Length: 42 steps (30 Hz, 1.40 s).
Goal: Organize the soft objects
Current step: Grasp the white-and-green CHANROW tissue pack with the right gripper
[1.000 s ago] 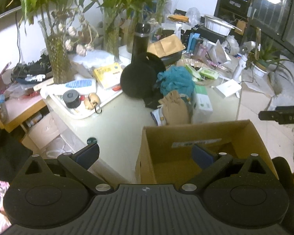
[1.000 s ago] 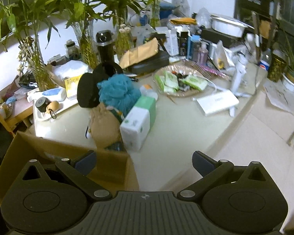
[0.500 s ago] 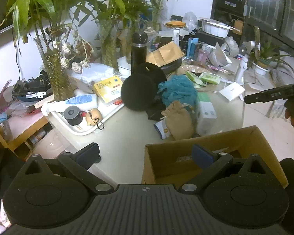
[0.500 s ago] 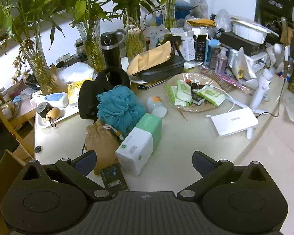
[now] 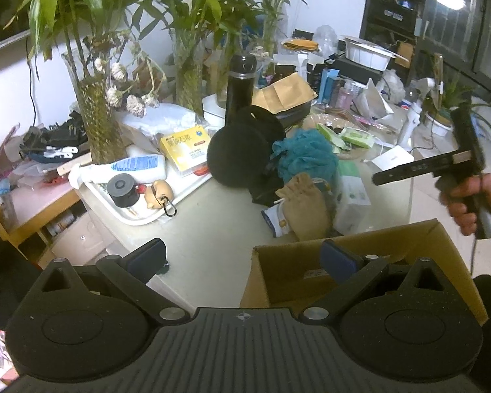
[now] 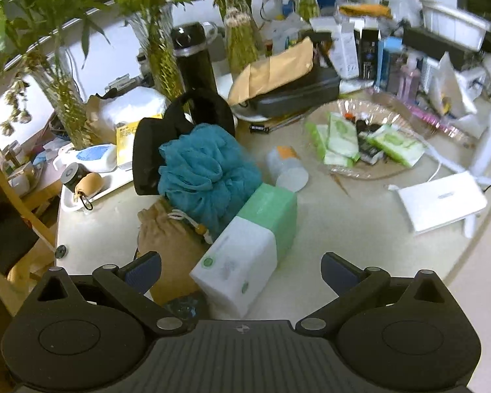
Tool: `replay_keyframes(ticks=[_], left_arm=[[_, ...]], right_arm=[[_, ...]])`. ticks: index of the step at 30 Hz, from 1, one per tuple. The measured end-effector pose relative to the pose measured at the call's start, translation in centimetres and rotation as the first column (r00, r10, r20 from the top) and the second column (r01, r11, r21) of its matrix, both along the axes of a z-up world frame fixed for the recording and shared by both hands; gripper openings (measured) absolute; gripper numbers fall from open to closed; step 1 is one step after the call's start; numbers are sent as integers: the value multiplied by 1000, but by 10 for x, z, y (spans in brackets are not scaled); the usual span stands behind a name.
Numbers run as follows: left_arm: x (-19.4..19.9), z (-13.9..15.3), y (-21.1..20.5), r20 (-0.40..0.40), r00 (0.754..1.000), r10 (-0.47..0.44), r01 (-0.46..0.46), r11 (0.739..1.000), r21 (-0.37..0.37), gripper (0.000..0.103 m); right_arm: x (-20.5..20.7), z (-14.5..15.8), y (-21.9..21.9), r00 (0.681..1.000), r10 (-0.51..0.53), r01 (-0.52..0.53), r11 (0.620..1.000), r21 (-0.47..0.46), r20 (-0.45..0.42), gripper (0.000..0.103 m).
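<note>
Green-and-white soft tissue pack [image 6: 248,249], lying on the counter [image 6: 343,229] between the spread, empty right tongs [image 6: 241,270], should be gripped mid-body gently, then carried to the open cardboard box [image 5: 353,262] beneath the spread, empty left tongs [image 5: 244,257].

Pale worktop [image 5: 212,216] against a white wall [image 5: 6,75], glass vases of bamboo [image 5: 193,75] lined along the back. Dark glass-fronted cabinet [image 5: 448,16] at right rear with a bright lamp reflection; low wooden shelf unit [image 5: 26,209] at left. Light tiled floor [image 5: 425,203] past the worktop edge.
</note>
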<state>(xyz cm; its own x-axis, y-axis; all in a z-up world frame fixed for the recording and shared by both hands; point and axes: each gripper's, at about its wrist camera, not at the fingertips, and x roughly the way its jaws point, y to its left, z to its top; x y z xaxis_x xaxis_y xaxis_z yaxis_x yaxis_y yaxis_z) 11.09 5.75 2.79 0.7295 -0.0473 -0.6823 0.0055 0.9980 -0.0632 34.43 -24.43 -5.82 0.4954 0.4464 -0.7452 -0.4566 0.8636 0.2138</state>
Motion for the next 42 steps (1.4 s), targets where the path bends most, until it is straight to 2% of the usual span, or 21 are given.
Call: replay_keyframes(ticks=[6,13,19,20,21,22,27,30,34,38,42], left_arm=[[-1,1,8,29,999,25,-24,998,-50,103],[2,-3,11,16,999,38,-37,998,-60,103],[2,-6,12,5,999,35,-35,997,-73,103],[2,-7,12,1,999,35,-34,996,-77,103],[2,-7,12,-1,999,34,-34,996,-79,103],[3,-7,12,-3,999,33,-33,996,-83,103],[2,-4,12,3,1000,26,-25,995,-99,103],[1,-2,12,8,1000,21,-20,995,-101,103],[1,-1,14,16,1000,18,-16,994,-105,103],[2,1,14,26,999,20,-18,995,-102,103],[6,8,12,41,999,3,1,996,-88,103]], right_arm=[[26,-23,10,998,-2,3,1000,22,-60,102],[51,-48,24,992,-21,24,999,21,-121,101],[64,-65,33,980,-83,77,996,-40,-181,85],[64,-67,33,978,-86,81,996,-32,-191,79],[63,-69,33,976,-85,83,996,-20,-201,69],[62,-68,34,975,-81,81,997,-7,-207,65],[58,-59,37,982,-85,68,992,-104,-166,54],[56,-51,34,987,-87,61,981,-182,-136,52],[54,-45,22,985,-130,102,968,-231,-109,52],[52,-62,24,986,-137,102,948,-302,-95,57],[61,-82,24,978,-152,103,947,-304,-142,56]])
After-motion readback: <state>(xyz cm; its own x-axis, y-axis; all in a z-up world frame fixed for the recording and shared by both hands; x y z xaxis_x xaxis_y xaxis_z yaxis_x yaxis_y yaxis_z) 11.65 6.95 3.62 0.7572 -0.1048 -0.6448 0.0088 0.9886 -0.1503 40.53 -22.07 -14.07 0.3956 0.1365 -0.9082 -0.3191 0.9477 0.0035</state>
